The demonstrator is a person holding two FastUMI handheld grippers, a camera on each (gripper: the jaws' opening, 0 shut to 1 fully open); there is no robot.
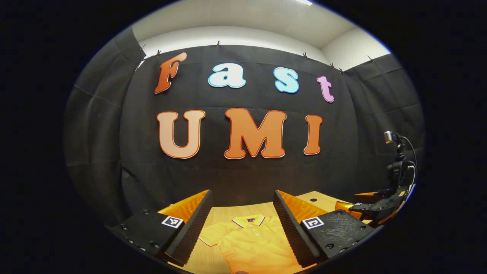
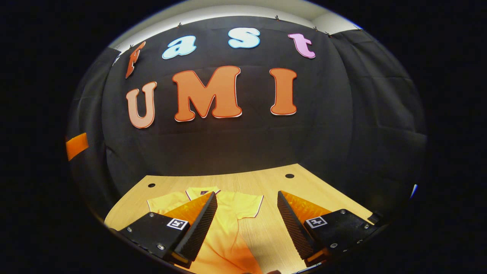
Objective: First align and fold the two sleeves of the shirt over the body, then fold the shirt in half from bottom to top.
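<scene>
**Yellow polo shirt flat on the wooden table, both claws spread wide**

While black cloth walls close the booth under a pale ceiling, a light wooden table [image 2: 266, 182] with two small dark holes carries the yellow polo shirt [image 2: 228, 213], collar toward 12 o'clock. The left gripper [image 1: 243, 224] and right gripper [image 2: 245, 224] both gape wide, holding nothing. At 3 o'clock in the left gripper view stands what may be the other gripper, too dim to be sure.
</scene>
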